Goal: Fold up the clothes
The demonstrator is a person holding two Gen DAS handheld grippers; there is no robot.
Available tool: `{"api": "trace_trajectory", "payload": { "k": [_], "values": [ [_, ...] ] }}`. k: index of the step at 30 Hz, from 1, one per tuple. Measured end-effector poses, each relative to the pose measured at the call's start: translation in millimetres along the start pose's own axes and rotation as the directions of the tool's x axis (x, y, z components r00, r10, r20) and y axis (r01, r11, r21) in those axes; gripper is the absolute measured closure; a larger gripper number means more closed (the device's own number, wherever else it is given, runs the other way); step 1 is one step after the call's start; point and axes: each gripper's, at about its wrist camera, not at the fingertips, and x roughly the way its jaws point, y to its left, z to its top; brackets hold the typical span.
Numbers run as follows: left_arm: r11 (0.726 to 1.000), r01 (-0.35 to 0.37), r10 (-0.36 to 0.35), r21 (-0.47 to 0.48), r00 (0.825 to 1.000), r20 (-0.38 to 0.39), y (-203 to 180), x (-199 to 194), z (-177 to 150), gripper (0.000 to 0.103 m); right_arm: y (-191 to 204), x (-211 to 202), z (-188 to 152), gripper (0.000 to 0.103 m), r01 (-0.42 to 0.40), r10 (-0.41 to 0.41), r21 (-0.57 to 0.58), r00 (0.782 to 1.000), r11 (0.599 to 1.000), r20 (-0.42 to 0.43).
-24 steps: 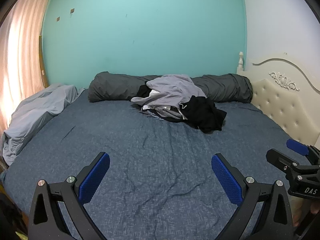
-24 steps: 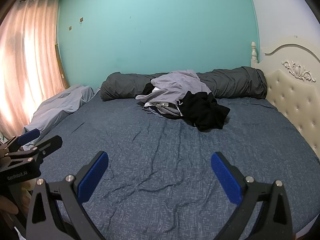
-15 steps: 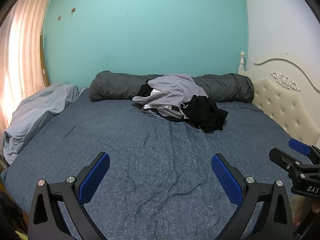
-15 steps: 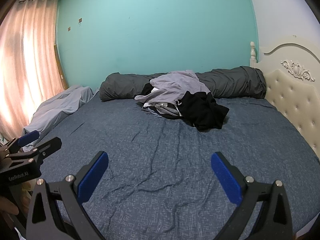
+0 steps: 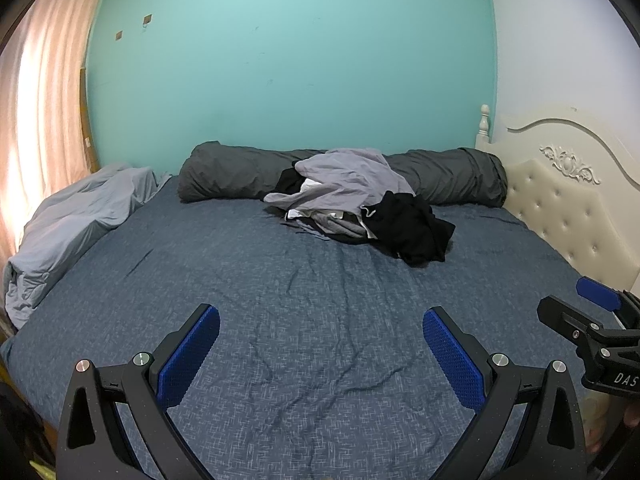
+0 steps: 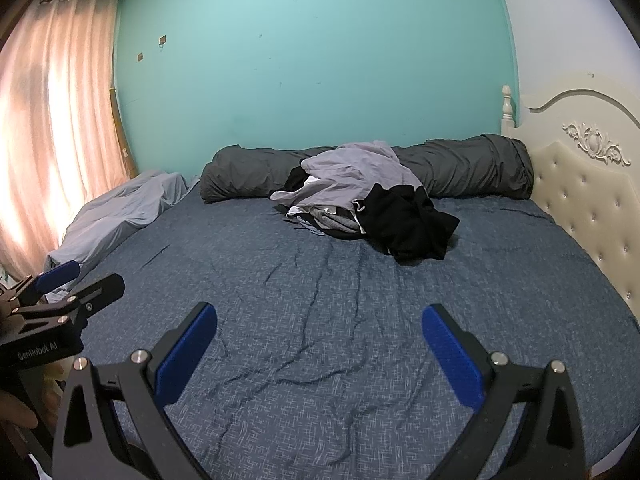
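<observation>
A pile of clothes lies at the far side of the bed: a light grey garment (image 5: pixel 344 180) on top and a black garment (image 5: pixel 412 228) at its right front; the pile also shows in the right wrist view (image 6: pixel 352 184), with the black garment (image 6: pixel 412 224). My left gripper (image 5: pixel 320 336) is open and empty above the near part of the blue sheet, well short of the pile. My right gripper (image 6: pixel 320 336) is open and empty, likewise short of the pile. Each gripper shows at the edge of the other's view.
The bed has a blue-grey sheet (image 5: pixel 280 280). A rolled dark grey duvet (image 5: pixel 224 172) lies along the teal wall behind the pile. A light grey blanket (image 5: pixel 68 224) is bunched at the left edge. A cream tufted headboard (image 5: pixel 560 208) stands at the right. Pink curtains hang left.
Both grippers have drifted slightly, so the view has shifted a little; the pile sits marginally further right in the left wrist view. Both stay open and empty.
</observation>
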Motion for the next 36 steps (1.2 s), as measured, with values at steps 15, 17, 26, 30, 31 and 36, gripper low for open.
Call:
{"api": "trace_trajectory", "payload": {
  "k": [15,17,26,30,31,36],
  "values": [
    [1.0,0.002,-0.002,0.001,1.0,0.005,-3.2,2.9,-8.0,0.0,1.7,0.1,3.6,0.0,0.005,-0.005,-0.004,1.0,1.0,0.004],
    [1.0,0.004,-0.004,0.001,1.0,0.005,-2.6,2.5,-7.0,0.0,1.5,0.5,3.8,0.0,0.006,-0.006,-0.003,1.0,1.0,0.003],
    [1.0,0.017,-0.017,-0.003,1.0,0.003,-2.6,2.2,-5.9,0.0,2.0,-0.6,2.7,0.0,0.009,-0.009,-0.006,1.0,1.0,0.007],
    [1.0,0.021,-0.021,-0.005,1.0,0.004,-1.7,1.7,-5.5,0.0,2.0,-0.5,2.4,0.0,0.008,-0.008,-0.006,1.0,1.0,0.007],
    [1.0,0.021,-0.021,-0.005,1.0,0.004,-1.6,1.7,-5.8,0.0,2.1,-0.6,2.3,0.0,0.009,-0.009,-0.006,1.0,1.0,0.007],
    [1.0,0.019,-0.019,-0.008,1.0,0.003,-1.2,2.1,-6.5,0.0,1.3,-0.5,4.2,0.0,0.009,-0.009,-0.007,1.0,1.0,0.005]
  ]
}}
